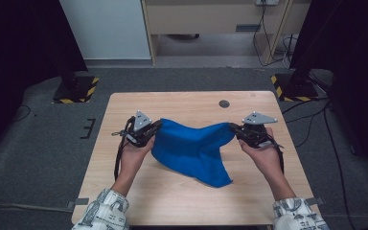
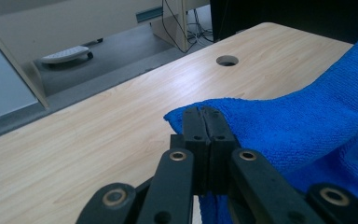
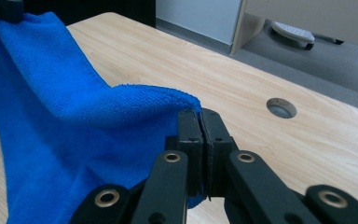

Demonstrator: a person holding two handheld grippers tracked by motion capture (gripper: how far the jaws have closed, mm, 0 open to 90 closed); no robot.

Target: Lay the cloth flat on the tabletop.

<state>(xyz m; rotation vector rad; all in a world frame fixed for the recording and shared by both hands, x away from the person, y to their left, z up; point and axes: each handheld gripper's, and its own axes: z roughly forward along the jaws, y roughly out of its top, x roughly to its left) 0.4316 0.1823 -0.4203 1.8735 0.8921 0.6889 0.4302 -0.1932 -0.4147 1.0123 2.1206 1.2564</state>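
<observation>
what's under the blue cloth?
The blue cloth hangs between the left tool and right tool, each shut on a corner. Around it shows bare wooden table. Its lower part drapes onto the tabletop, covering whatever lies beneath.

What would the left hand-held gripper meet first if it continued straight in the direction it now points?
The left hand-held gripper is already shut on a corner of the blue cloth. Straight ahead, probably only more cloth, then the table toward its round hole; depth is unclear.

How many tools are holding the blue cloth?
2. The left tool pinches the left corner of the blue cloth; the right tool pinches its right corner. Both are shut on it above the table.
</observation>
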